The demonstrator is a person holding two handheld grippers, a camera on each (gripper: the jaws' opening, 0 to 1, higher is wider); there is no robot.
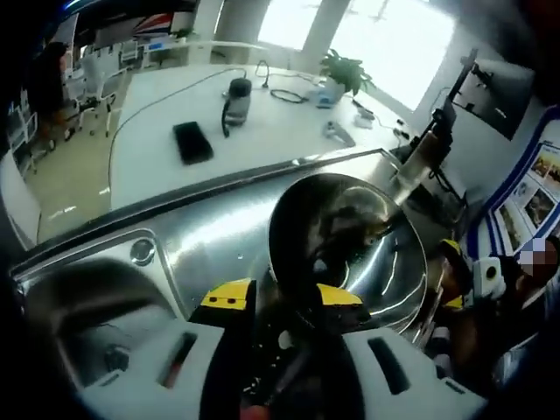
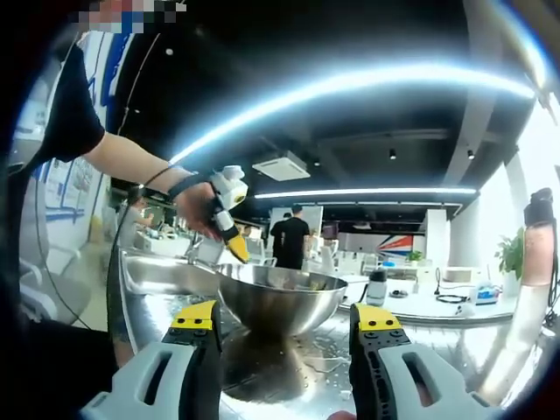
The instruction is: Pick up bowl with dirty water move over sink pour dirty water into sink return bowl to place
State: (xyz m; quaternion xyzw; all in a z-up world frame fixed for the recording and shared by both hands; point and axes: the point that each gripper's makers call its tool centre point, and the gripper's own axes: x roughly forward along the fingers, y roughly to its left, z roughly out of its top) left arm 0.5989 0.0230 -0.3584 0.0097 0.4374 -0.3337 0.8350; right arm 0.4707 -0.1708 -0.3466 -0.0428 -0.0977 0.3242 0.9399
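A steel bowl (image 1: 350,245) stands on the wet steel counter (image 1: 210,236), right of the sink basin (image 1: 87,306); its inside shows only dark reflections. My left gripper (image 1: 282,296) is open, its yellow-tipped jaws straddling the bowl's near rim, one outside and one over the inside. In the right gripper view the bowl (image 2: 276,302) sits just beyond my open right gripper (image 2: 285,317). There a person's hand holds the left gripper (image 2: 234,245) down at the bowl's far-left rim. The right gripper (image 1: 459,276) shows at the bowl's right side.
A steel faucet (image 1: 420,157) rises behind the bowl. Beyond the counter is a white table (image 1: 149,149) with a black phone (image 1: 192,142), a grey bottle (image 1: 236,98), cables and a potted plant (image 1: 346,70). A person in black (image 2: 293,236) stands far back.
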